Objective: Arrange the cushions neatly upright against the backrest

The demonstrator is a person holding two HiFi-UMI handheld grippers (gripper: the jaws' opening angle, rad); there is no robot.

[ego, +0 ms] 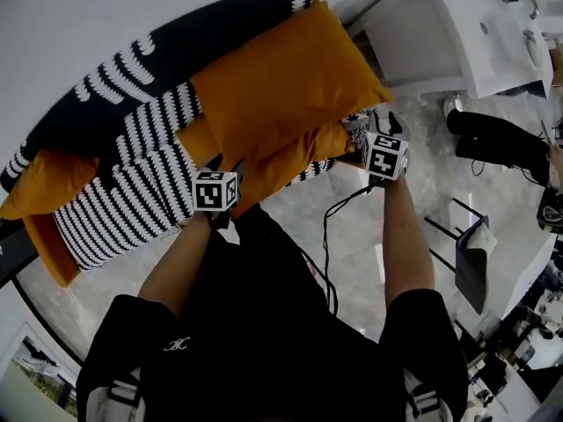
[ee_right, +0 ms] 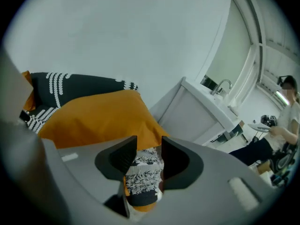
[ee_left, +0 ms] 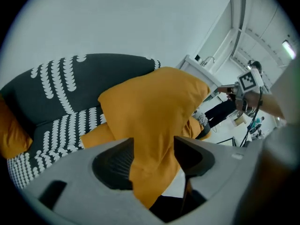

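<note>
A big orange cushion [ego: 281, 86] leans against the black backrest with white marks [ego: 132, 60]; under its lower edge shows more orange padding [ego: 290, 161]. A black-and-white striped cushion [ego: 123, 205] lies to the left, with a small orange cushion [ego: 48, 183] beside it. My left gripper [ee_left: 153, 146] stands open at the big cushion's lower left corner [ee_left: 150, 125], and the fabric hangs loose between its jaws. My right gripper [ee_right: 149, 149] is open at the lower right corner, where a black-and-white patterned piece of fabric [ee_right: 140, 172] lies between its jaws.
A white cabinet with a sink [ego: 457, 33] stands right of the sofa. A black cable [ego: 330, 236] trails over the pale marble floor. A seated person [ee_right: 286, 121] and dark equipment are at the far right.
</note>
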